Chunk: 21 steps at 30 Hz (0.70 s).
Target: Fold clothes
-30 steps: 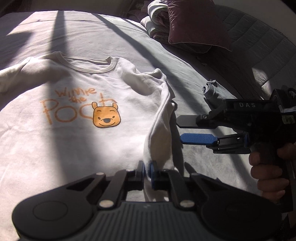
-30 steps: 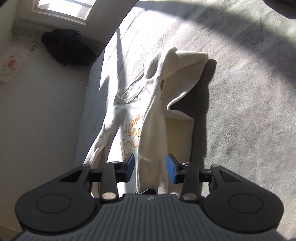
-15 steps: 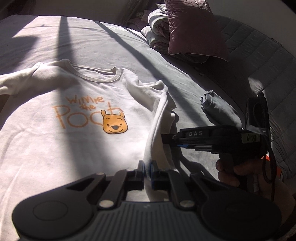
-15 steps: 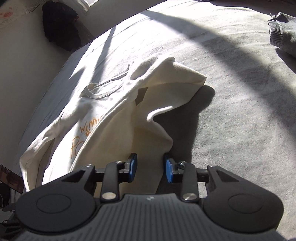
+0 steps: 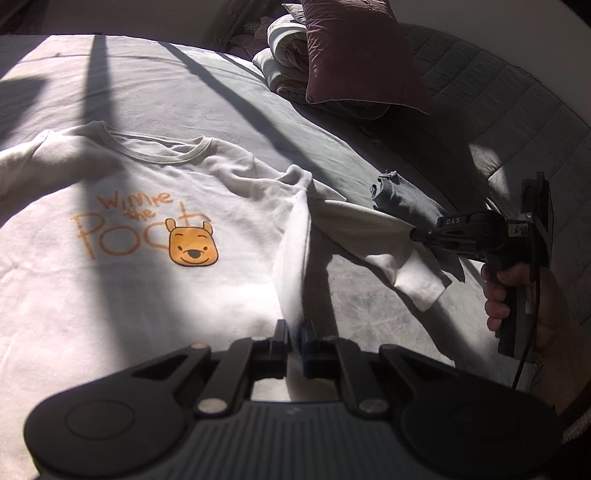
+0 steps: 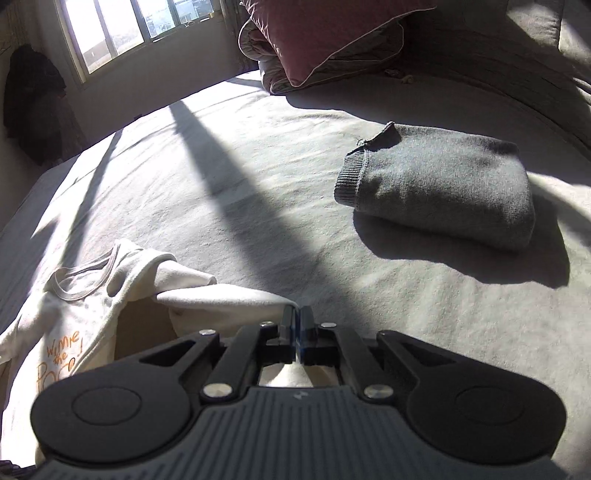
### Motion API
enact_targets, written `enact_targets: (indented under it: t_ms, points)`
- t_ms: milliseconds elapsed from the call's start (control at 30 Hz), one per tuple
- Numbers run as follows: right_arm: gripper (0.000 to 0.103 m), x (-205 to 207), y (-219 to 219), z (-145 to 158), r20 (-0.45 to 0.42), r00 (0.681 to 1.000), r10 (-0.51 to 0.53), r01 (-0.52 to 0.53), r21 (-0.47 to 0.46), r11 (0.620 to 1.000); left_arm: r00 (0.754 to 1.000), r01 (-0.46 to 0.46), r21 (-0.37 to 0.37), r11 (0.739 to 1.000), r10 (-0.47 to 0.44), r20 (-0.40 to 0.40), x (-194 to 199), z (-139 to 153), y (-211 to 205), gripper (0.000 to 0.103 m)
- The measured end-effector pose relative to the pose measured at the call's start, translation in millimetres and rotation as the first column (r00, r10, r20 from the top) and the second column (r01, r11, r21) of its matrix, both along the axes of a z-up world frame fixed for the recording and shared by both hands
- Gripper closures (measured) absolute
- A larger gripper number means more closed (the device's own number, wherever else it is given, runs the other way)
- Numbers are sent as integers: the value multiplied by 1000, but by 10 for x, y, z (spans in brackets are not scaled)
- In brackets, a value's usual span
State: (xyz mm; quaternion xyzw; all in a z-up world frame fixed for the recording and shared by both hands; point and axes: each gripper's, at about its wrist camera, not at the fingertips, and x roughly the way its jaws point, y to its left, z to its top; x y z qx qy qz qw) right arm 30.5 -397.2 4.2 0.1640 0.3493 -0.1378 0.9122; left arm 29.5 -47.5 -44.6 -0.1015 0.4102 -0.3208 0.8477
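- Sunlit grey bed (image 6: 258, 206), window (image 6: 122, 29) beyond; folded grey sweater (image 6: 443, 188), maroon pillow (image 5: 362, 55).
- Cream Pooh sweatshirt (image 5: 147, 229) lies face-up.
- Left claw (image 5: 294, 341) pinches its side seam.
- Right claw (image 6: 297, 332) clamps the sleeve (image 5: 376, 240), outstretched.

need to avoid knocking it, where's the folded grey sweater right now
The folded grey sweater lies on the bed, upper right in the right wrist view, beyond the right gripper and short of the maroon pillow.
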Motion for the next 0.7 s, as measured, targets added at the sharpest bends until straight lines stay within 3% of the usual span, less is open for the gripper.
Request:
enact_targets:
  t_ms: [100,167,267,367,433,533,600,700]
  points:
    - [102,-58,-266,55,47,994,-100,103,-67,992,1000,24,-1,1000,-24,2,-13,-1,11,95]
    - [102,-86,-407,71,92,984,-153,162,-109,981,1000,28,6,1000,-28,8,-23,14,37,88]
    - [102,-124,-590,43,148,971,-186,204,-115,972,999,33,15,999,-33,17,-37,35,76,82]
    - [98,-149,-652,-1,130,980,-154,163,-63,985,1000,9,25,1000,-9,19,-26,52,211,75]
    - [88,-203,-590,29,128,984,-124,132,-55,990,1000,-17,37,999,16,22,-25,54,332,72]
    - [81,-291,-481,96,129,990,-65,70,-40,997,997,-76,71,995,74,20,-27,34,594,69]
    - [58,-359,-413,123,141,990,-14,13,9,1000,992,-123,101,987,122,16,-40,6,797,68]
    - [56,-446,-259,142,143,986,86,-97,70,993,981,-194,135,972,194,12,-59,-38,1130,68]
